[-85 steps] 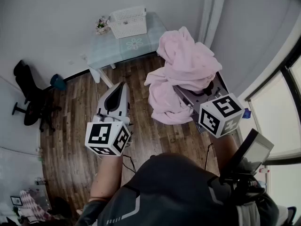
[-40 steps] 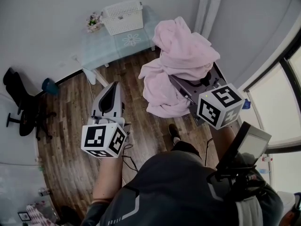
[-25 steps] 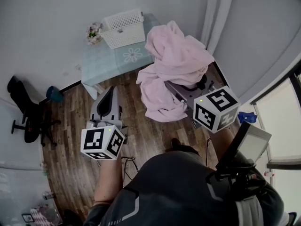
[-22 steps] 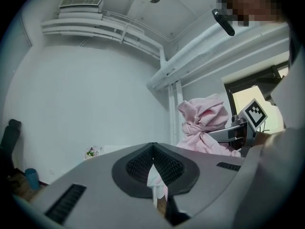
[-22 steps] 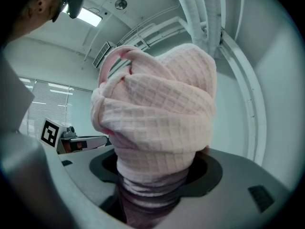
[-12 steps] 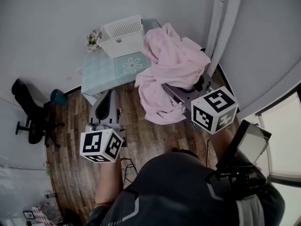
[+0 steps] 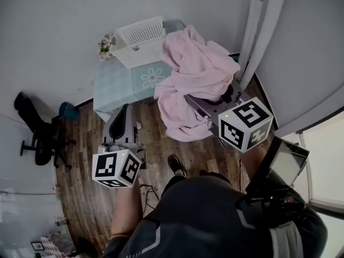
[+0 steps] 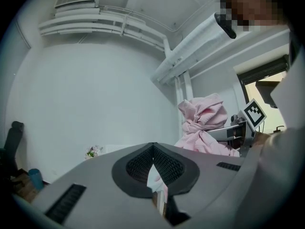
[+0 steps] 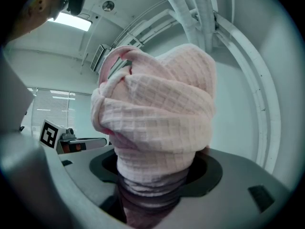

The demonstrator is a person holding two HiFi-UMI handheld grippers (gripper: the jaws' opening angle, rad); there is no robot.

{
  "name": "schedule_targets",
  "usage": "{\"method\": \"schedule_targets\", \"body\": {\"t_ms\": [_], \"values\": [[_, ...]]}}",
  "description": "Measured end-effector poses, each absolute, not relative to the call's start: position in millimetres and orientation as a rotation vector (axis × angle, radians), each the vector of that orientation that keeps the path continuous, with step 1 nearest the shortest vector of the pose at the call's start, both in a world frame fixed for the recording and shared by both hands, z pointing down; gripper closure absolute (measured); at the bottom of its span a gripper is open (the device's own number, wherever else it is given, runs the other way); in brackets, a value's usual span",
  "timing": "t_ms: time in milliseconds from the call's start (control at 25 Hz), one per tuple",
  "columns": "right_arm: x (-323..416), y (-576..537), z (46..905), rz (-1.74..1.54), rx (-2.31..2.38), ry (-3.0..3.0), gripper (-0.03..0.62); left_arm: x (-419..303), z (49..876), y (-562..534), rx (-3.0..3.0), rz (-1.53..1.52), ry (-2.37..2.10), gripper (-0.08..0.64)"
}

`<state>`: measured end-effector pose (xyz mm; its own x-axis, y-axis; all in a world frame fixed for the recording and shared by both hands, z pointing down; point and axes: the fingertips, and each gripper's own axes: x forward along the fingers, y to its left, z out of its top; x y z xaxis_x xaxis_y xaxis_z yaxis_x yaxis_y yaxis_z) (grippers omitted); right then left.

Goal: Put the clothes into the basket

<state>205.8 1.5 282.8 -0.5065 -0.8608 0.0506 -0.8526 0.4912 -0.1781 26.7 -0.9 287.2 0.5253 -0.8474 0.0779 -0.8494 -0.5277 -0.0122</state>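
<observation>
We count two grippers, one pink garment, one white basket and one table.

The right gripper (image 9: 155, 189) is clamped on the pink garment (image 7: 196, 77). In the right gripper view the waffle-textured cloth fills the gap between the jaws, and its knotted bundle stands straight up out of them. From the head view the garment is held in the air in front of the right end of the table (image 7: 121, 85). It is a long heap. Its long axis runs from the far end, level with the basket (image 7: 141, 41), back toward us. The near end hangs as a loose flap over the wooden floor (image 7: 161, 149). The cloth's far end overlaps the basket's right end in this view, and we cannot tell whether they touch.

The left gripper (image 7: 126, 109) points away from us toward the table's near edge, above the floor. Its jaws meet at the tips, and we see nothing held between them.

The basket sits at the table's far edge, against the wall, with its long side running along that edge. One small flower pot (image 7: 104, 46) stands just beside the basket's left end, at the table's far left corner.

Off the table we see one dark chair (image 7: 35, 136) by the left wall. One curtain (image 7: 263, 20) hangs to the right of the garment.
</observation>
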Motion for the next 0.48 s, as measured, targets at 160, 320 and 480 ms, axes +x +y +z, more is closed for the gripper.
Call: {"method": "schedule_targets", "body": {"t_ms": [160,320,480], "values": [[173,-51,276,-0.267,-1.551,2.688,0.27,-3,283,-55,2.715,0.097,-1.498,0.551],[138,-103,269,-0.268,-1.568,2.691,0.27,-37,280,-111,2.714,0.078,-1.479,0.552],[138,-103,267,-0.242,-1.586,2.669,0.27,-34,279,-114,2.747,0.065,-1.451,0.551]]}}
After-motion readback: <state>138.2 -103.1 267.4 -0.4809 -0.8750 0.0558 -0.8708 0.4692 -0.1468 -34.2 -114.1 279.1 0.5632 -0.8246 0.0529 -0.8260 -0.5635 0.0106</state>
